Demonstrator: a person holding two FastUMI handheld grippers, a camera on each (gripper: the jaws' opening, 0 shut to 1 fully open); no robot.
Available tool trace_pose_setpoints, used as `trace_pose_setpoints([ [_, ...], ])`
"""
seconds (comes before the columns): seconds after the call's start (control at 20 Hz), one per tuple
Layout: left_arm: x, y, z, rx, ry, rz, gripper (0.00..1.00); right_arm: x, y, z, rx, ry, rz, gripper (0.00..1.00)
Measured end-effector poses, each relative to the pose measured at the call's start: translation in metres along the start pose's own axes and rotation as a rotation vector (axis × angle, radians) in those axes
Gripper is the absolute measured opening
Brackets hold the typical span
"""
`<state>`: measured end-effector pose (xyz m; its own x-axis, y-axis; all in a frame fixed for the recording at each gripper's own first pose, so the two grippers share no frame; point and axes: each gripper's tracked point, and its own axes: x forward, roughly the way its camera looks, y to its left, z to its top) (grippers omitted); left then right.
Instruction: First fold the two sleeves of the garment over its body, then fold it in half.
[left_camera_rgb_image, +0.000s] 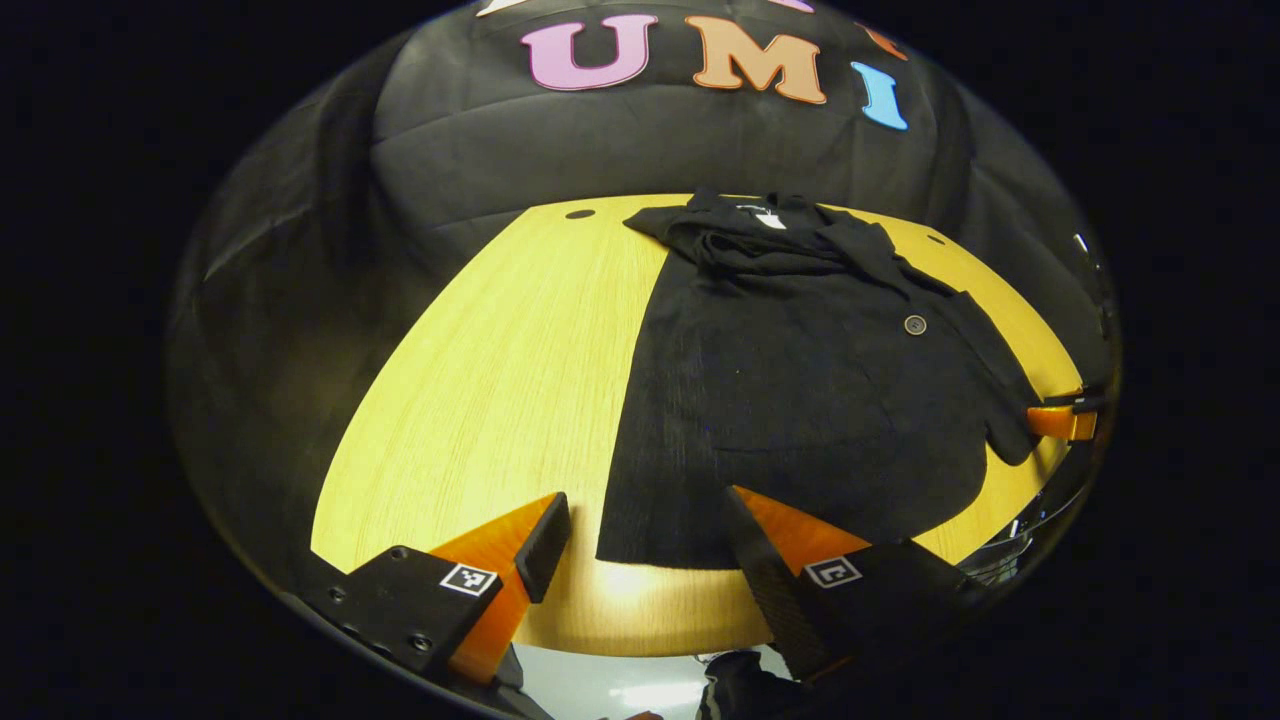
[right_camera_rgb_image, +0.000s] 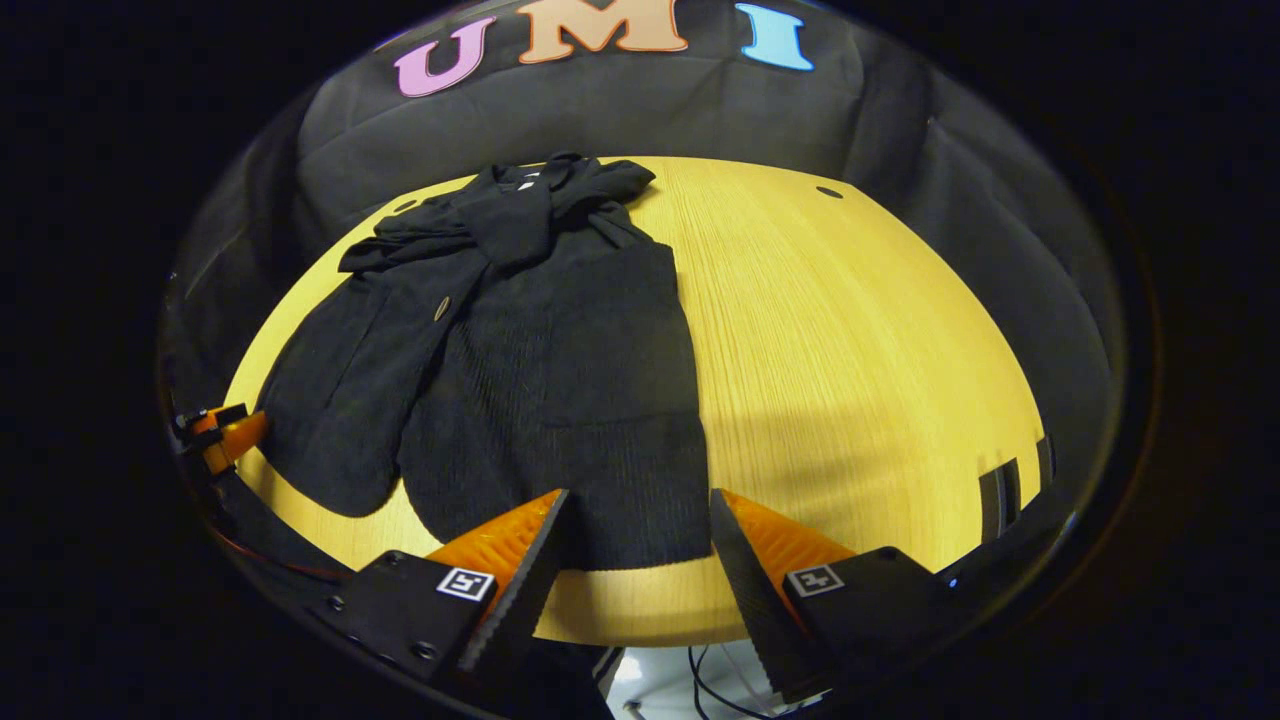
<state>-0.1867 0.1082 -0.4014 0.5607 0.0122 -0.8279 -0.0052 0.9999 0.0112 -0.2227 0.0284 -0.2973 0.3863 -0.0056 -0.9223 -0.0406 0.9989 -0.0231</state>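
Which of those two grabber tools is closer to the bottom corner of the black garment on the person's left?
Left. The left gripper's open fingers sit either side of that hem corner. The right gripper is at the hem's opposite corner, farther along the black garment.

Plenty of bare counter (left_camera_rgb_image: 500, 380) beside the black garment (left_camera_rgb_image: 800, 400) in the left gripper view, nothing standing on it. Right gripper view's the same: open wood past the garment's straight edge, and both claws hang wide apart near the hem.

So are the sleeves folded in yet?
Folded. On the garment both sleeves lie across the body, none spread over the table. The half fold is not done; both grippers hover open at the hem.
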Motion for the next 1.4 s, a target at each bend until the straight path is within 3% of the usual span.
trace_pose_setpoints([
  [0.05,0.001,-0.004,0.000,-0.016,0.000,-0.014,0.95,0.000,0.005,0.000,-0.006,0.003,0.014,0.89],
  [0.15,0.002,-0.012,0.000,0.002,-0.029,-0.049,0.80,-0.002,0.020,0.001,-0.043,-0.004,0.044,0.72],
  [0.3,0.002,-0.022,-0.001,-0.029,-0.054,-0.053,0.07,0.002,0.027,-0.001,-0.093,-0.014,0.019,0.12],
  [0.35,0.000,-0.023,-0.003,-0.041,-0.038,-0.047,0.02,-0.002,0.031,-0.007,-0.093,0.001,0.038,0.06],
  [0.45,0.000,-0.027,-0.008,-0.067,-0.007,-0.060,0.00,-0.007,0.036,-0.013,-0.081,0.020,0.081,0.03],
  [0.9,-0.018,-0.021,-0.019,-0.078,-0.007,-0.093,0.00,-0.015,0.037,-0.018,-0.068,-0.003,0.076,0.03],
  [1.1,-0.029,-0.017,-0.004,-0.099,-0.039,-0.109,0.00,-0.035,0.046,0.019,-0.035,-0.182,0.076,0.03],
  [1.4,-0.070,-0.005,0.087,-0.096,-0.238,-0.135,0.00,-0.094,0.056,0.098,-0.010,-0.413,0.088,0.02],
])
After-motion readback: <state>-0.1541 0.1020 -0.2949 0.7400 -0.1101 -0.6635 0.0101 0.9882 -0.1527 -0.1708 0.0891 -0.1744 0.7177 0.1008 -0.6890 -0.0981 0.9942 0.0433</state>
